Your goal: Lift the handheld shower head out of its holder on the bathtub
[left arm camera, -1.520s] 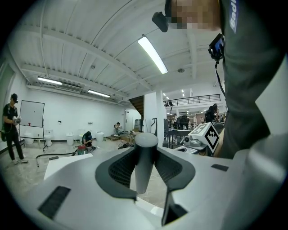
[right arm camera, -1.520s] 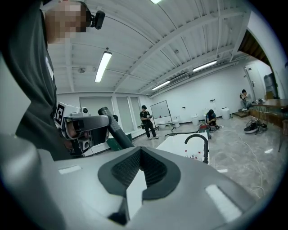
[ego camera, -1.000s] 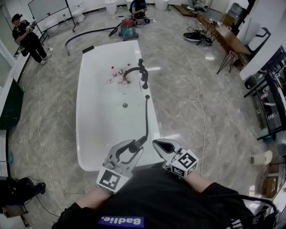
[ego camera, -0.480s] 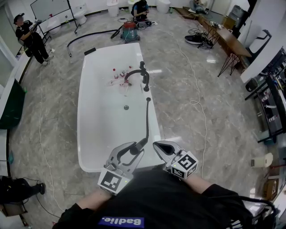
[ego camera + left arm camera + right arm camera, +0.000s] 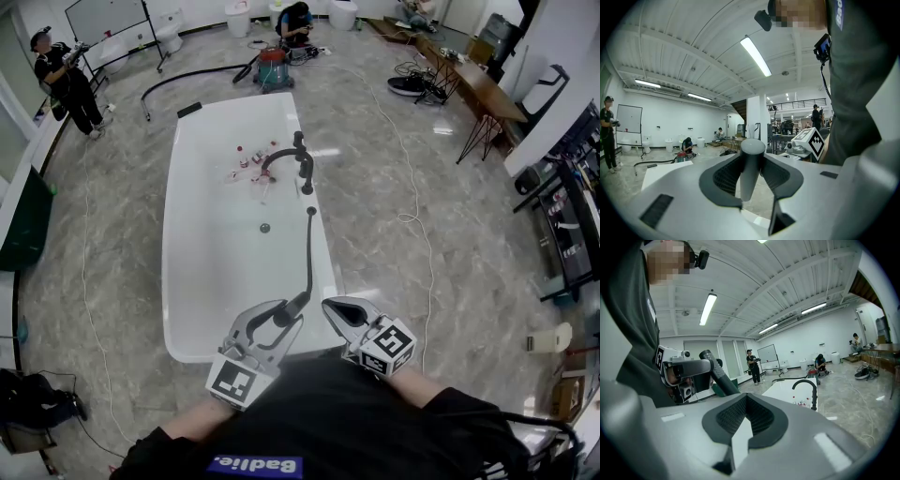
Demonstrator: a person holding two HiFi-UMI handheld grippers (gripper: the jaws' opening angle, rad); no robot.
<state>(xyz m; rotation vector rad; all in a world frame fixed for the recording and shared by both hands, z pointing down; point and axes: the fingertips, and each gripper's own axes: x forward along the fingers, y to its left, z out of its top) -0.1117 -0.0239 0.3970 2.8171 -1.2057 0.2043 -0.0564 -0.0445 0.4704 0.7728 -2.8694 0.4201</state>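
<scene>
Jaws of the left gripper (image 5: 281,317) clamp the dark handle of the shower head (image 5: 751,166) above the near corner of the bathtub (image 5: 192,281). Its hose (image 5: 308,253) runs back to the tub's rim. Just beside it, the right gripper (image 5: 336,307) has its jaws closed on nothing.

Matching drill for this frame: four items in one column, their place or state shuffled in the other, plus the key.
Things:
1. left gripper
2. right gripper
3. black faucet
4. red canister

Place or state:
A. on the floor past the far end of the bathtub
B. shut, nothing between its jaws
C. at the bathtub's right edge, spout arching over the basin
D. closed on the handle of the shower head

Pairs: 1-D, 2-B, 3-C, 4-A
</scene>
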